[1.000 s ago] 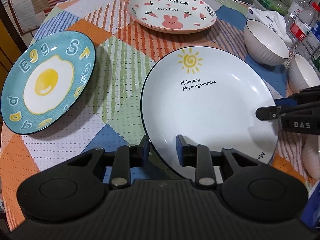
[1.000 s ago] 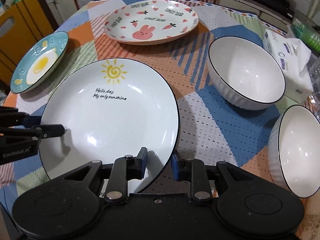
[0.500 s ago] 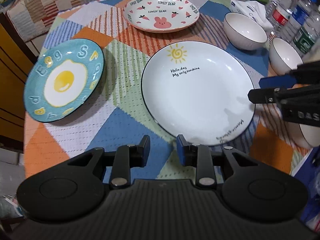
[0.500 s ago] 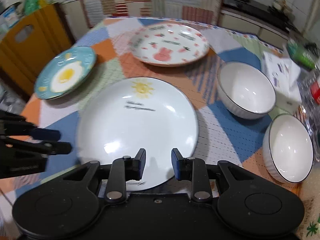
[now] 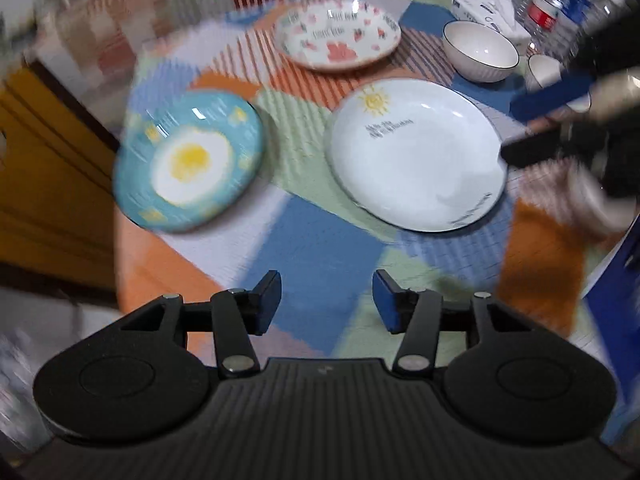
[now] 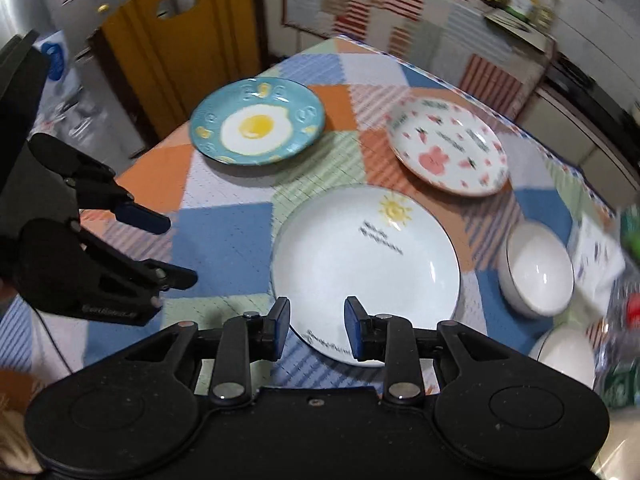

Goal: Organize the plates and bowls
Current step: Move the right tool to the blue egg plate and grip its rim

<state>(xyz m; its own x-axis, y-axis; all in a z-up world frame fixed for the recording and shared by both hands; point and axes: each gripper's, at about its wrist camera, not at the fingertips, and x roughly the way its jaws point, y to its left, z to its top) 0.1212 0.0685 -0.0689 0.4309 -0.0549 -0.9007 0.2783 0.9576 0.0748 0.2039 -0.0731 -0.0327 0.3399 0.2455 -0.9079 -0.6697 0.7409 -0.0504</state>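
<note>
White and glossy, your sun plate (image 6: 366, 268) lies flat near the table's (image 6: 224, 236) front edge, a yellow sun and black script on its face. Behind it sit the teal fried-egg plate (image 6: 256, 120) and the pink rabbit plate (image 6: 450, 150); two white bowls (image 6: 536, 268) line the right edge. Your left gripper (image 5: 326, 298) has just been opening and holds nothing; your right gripper (image 6: 316, 326) also hangs parted and empty.

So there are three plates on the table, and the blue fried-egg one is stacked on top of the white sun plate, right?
Not quite. The blue fried-egg plate isn't stacked; it lies by itself on the tablecloth, apart from the white sun plate. The right wrist view shows cloth between them. Three plates is right, counting the pink rabbit plate.
</note>
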